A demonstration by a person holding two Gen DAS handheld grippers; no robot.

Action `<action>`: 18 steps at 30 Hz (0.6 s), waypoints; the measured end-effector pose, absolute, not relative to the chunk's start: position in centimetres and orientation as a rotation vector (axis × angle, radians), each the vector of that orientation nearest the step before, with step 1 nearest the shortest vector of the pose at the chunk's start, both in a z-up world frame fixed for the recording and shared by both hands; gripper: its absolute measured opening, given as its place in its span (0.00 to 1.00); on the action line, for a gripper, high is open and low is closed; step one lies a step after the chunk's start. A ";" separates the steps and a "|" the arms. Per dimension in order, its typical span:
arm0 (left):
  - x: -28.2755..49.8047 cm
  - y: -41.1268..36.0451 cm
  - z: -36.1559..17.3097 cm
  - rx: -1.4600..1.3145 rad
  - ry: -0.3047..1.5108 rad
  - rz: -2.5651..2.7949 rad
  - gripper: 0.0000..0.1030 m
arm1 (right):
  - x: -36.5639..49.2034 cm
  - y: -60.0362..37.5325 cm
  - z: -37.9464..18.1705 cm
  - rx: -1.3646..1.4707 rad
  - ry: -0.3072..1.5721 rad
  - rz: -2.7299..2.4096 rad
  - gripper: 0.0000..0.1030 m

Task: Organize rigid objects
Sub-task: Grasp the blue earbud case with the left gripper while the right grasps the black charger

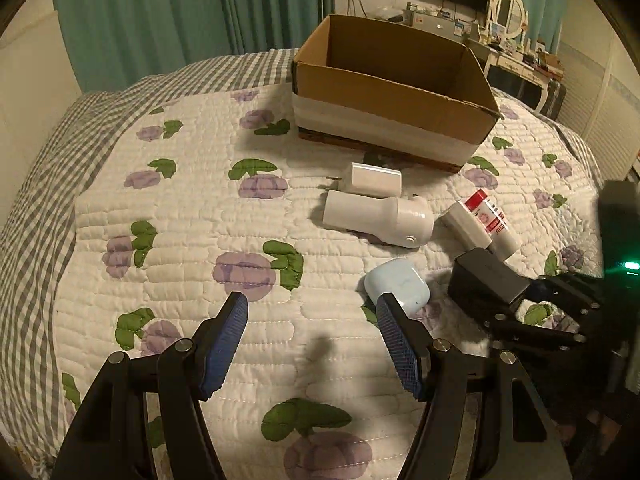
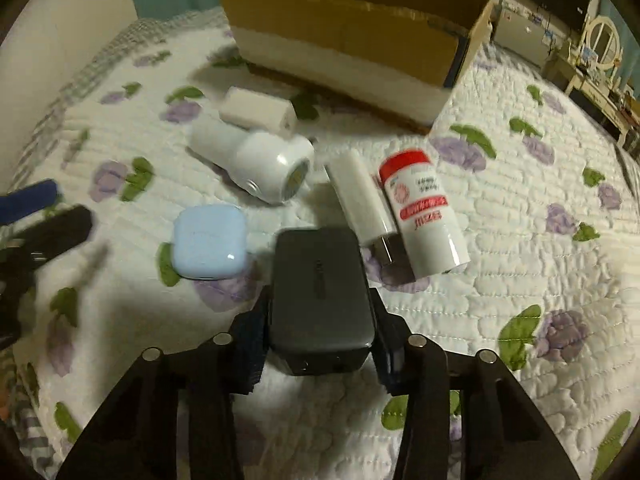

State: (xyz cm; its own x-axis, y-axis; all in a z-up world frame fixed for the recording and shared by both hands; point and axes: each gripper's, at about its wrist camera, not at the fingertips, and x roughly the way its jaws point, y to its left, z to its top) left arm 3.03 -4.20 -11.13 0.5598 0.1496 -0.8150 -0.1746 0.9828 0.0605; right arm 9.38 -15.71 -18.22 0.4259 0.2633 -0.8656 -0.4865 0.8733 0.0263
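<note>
My right gripper is shut on a black charger block just above the quilt; it also shows in the left wrist view. My left gripper is open and empty, with a pale blue earbud case just beyond its right finger. The case shows left of the charger in the right wrist view. On the quilt lie a white cylindrical device, a white adapter, a white stick and a red-capped white bottle. An open cardboard box stands behind them.
The objects lie on a bed with a floral quilt. Green curtains hang behind the bed. A dresser with a mirror and a wall screen stand at the far right.
</note>
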 end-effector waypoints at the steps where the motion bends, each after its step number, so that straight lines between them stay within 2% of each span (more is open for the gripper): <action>1: 3.2 -4.4 -11.2 -0.022 0.958 0.186 0.68 | 9.1 -15.9 -17.7 -0.238 1.014 0.480 0.41; 11: 6.1 -8.1 -14.0 0.030 1.017 0.086 0.68 | 9.5 -20.3 -12.1 -0.136 0.830 0.409 0.41; 18: 8.4 -10.4 -17.0 0.078 1.066 0.048 0.68 | 11.2 -22.0 -12.7 -0.049 0.869 0.397 0.41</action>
